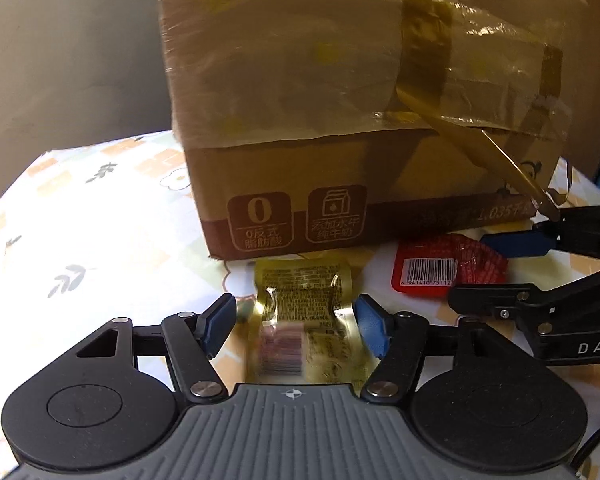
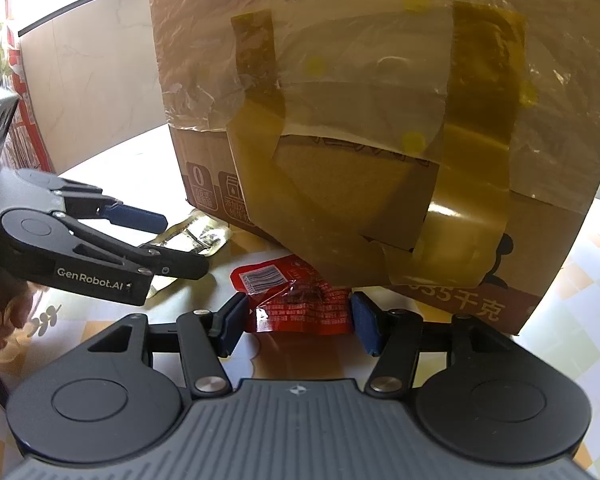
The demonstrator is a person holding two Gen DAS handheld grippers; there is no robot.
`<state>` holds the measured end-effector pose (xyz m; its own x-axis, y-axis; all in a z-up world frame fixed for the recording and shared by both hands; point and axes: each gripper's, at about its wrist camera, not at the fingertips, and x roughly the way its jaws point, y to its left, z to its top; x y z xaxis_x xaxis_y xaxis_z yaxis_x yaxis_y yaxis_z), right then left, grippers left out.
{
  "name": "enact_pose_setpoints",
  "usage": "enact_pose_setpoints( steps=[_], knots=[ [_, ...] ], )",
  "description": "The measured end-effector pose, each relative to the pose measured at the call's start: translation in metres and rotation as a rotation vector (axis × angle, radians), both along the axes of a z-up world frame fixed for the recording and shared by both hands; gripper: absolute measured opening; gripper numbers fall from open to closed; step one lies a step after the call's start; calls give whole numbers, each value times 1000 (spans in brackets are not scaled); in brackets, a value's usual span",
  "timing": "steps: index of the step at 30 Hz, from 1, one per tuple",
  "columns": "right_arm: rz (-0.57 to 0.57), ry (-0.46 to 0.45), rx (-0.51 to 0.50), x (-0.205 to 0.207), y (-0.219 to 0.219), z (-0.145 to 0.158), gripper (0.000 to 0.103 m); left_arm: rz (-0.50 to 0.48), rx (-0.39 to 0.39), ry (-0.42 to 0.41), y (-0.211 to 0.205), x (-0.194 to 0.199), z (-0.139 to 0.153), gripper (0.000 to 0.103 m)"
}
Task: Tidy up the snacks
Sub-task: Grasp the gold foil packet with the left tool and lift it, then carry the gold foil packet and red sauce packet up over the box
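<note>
The left gripper [image 1: 294, 322] is straddling the gold packet [image 1: 300, 312], low centre of its view, pads apart. The right gripper [image 2: 298, 322] is bracketing the red packet [image 2: 296, 300] against the cardboard box [image 2: 360, 120], contact unclear. Both should be closing squarely mid-packet.

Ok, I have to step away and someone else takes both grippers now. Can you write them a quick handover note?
Left gripper: jaws either side of the gold snack packet lying on the table; pads not clearly pressing it yet.
Right gripper: jaws flank the red snack packet, which lies against the foot of the taped cardboard box; whether its pads grip cannot be told.
Things: both packets lie on the patterned tablecloth in front of the box, gold one to the left of the red.
Done: nothing visibly sorted.
Left: probably grip both packets, then put them away.
</note>
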<state>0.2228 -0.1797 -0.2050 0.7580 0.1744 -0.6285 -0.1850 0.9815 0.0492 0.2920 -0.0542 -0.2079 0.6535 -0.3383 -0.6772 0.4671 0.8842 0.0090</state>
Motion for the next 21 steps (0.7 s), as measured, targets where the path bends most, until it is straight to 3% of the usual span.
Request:
enact_pose_setpoints(
  steps=[6,13,21],
  knots=[
    [-2,-3,3,1,1,0,59,61,-47,10,12,-18,4,55],
    [-3,-3,4,-1,1,0,59,154,-110,31,39,-29,9,54],
    [0,-3,-3,-1,2,0,59,157,-129,8,44,-39,18,54]
  ],
)
